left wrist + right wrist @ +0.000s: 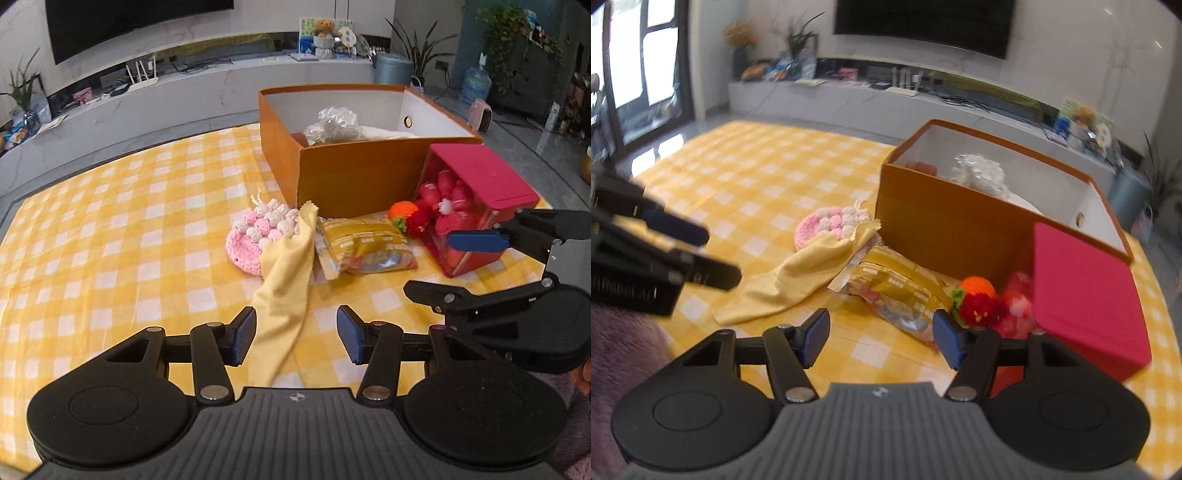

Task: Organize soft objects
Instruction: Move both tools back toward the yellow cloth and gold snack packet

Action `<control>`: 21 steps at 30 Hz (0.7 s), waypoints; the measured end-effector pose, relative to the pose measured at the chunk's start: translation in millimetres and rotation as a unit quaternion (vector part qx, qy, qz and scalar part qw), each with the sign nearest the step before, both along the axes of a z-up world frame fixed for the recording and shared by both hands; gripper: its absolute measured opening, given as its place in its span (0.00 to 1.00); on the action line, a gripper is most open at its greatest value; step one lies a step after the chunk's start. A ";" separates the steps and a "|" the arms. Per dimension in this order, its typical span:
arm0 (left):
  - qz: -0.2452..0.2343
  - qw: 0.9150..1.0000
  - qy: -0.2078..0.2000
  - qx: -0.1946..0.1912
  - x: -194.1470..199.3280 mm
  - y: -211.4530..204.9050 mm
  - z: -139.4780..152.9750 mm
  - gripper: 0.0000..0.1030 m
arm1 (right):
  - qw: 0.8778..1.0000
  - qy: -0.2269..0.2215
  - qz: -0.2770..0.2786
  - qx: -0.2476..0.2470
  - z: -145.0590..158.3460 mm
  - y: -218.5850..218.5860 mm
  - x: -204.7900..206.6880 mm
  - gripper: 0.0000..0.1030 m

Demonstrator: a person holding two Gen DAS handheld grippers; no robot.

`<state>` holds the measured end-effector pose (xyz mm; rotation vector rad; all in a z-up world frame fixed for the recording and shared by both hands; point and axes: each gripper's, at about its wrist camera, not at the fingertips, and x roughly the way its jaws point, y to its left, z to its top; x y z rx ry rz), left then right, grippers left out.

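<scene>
A: Starting nearest, how does each claw stand?

B: Left gripper (296,334) stands wide with nothing clamped; the near end of the yellow cloth (284,291) lies between its pads, untouched as far as can be seen. Right gripper (880,338) also stands wide and empty, above the tablecloth (746,173), with the gold pouch (894,291) just ahead.

A: Why spaced that way?

B: Judged from the layout, each claw lines up on a separate item, so both pickups can proceed without crossing.

A: Where are the soft items?

B: Clustered in front of the orange box (351,173). The cloth drapes over the pink knit piece (255,232); the pouch lies beside it. An orange knit ball (977,286) and a red knit flower (979,308) sit at the mouth of the red case (1086,291), which lies tipped on its side.

A: And the box?

B: Open-topped, holding crumpled wrap (332,125). It is probably the destination.
</scene>
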<state>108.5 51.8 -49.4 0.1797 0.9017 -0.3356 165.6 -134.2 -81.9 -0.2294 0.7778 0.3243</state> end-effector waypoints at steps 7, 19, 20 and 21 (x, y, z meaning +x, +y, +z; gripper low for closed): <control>-0.011 1.000 0.023 0.018 30.3 -4.7 -15.6 0.57 | 0.997 0.002 0.054 -0.059 -24.5 19.0 29.9 0.62; -0.017 0.997 0.073 0.028 67.2 -12.0 -50.4 0.57 | 0.990 0.014 0.077 -0.115 -68.1 29.2 83.4 0.73; -0.017 0.997 0.075 0.027 69.4 -13.1 -53.1 0.57 | 0.990 0.013 0.078 -0.116 -70.4 29.2 85.3 0.74; -0.018 0.997 0.077 0.026 71.4 -14.3 -55.4 0.57 | 0.990 0.013 0.079 -0.116 -73.0 29.3 86.9 0.72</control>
